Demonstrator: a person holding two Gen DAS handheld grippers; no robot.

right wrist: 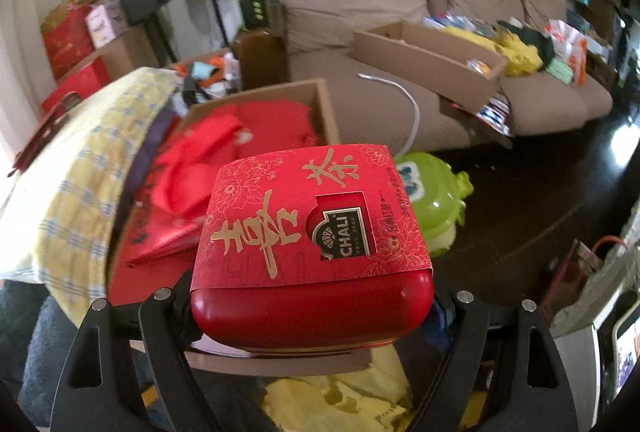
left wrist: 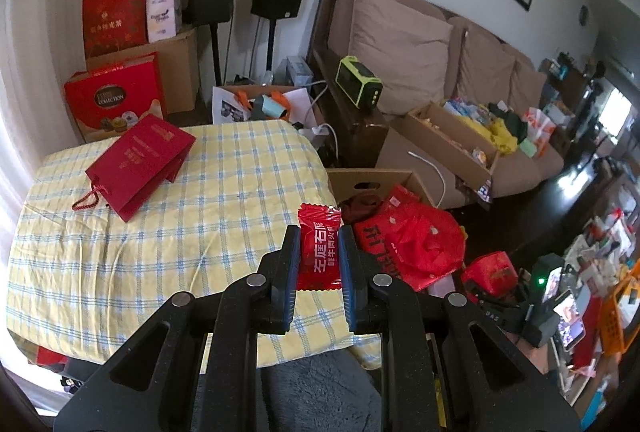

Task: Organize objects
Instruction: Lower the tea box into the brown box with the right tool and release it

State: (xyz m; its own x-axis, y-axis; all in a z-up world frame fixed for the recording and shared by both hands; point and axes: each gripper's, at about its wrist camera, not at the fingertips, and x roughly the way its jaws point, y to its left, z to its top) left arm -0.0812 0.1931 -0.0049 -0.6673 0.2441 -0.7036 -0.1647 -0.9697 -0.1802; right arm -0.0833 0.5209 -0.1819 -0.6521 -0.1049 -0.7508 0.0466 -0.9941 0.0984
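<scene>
**Both grippers loaded, ready to set their items down**

The left gripper [left wrist: 319, 252] is clamped on a small red foil snack packet with white lettering [left wrist: 319, 248], its blue-padded jaws pressing the packet's two sides. The packet hangs above the near right edge of the table covered in a yellow and blue checked cloth [left wrist: 160, 232]. A flat red paper gift bag with a cord handle [left wrist: 138, 164] lies on the far left of that cloth, well apart from the packet.

The right gripper [right wrist: 312, 312] holds a red tea tin wrapped in a red and gold paper sleeve [right wrist: 312, 232], jaws spread wide around its sides. The tin hangs off the table's edge, in front of an open cardboard box filled with red bags and packets [right wrist: 320, 104] on the floor.

The step in hand looks like carrying: two items picked up, neither placed yet. The frames do not settle where each belongs. If the red box is the target, the next move calls for lowering the tin over the opening before releasing it, keeping it level, then bringing the packet across without the two grippers colliding.
</scene>
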